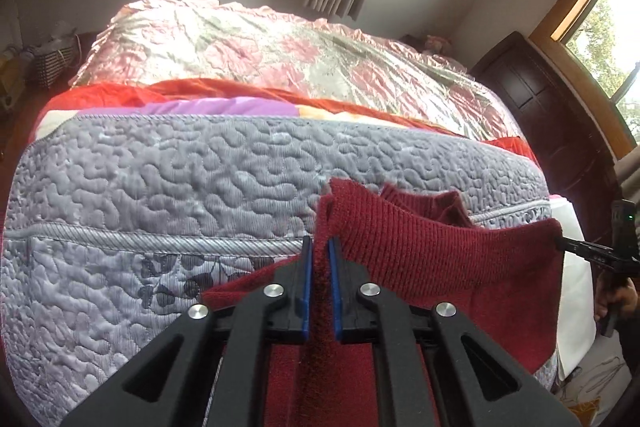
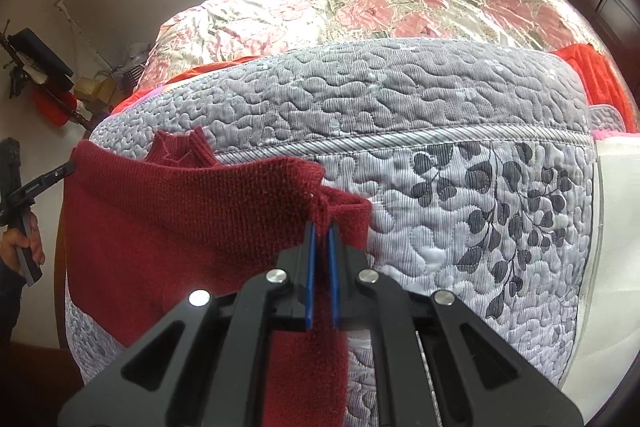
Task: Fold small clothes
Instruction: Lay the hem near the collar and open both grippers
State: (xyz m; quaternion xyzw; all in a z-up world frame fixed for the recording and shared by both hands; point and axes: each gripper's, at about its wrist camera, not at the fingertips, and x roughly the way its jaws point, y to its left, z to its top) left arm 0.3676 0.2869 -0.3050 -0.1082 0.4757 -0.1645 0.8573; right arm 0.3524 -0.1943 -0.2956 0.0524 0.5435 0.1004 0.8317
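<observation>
A big bed (image 1: 120, 211) fills most of the room. On top of it lies a grey quilted bedspread with bumpy stitching and dark leaf prints (image 2: 460, 187), and farther back there is a shiny pink flowered blanket (image 1: 280, 43).

Next comes the dark red knitted sweater (image 1: 420, 251). It is held up by its top edge, just over the near part of the grey bedspread, and the rest of it hangs down in front of the bed. Its ribbed neck sticks up in the middle, between the two corners.

The left gripper (image 1: 320, 267) has its blue pads pressed together on one top corner of the sweater. The right gripper (image 2: 322, 251) is pinching the other top corner the same way. A hand (image 2: 20, 247) holds the left tool's handle at the side.

The sweater looks soft and floppy, not stiff. I think it is thick and a little heavy, so it sags between the two corners. The fuzzy knit should not slip much, but it can stretch. The shoulder corners look like good spots to hold, because the sweater hangs flat and wide from there, ready to lay down and fold.
</observation>
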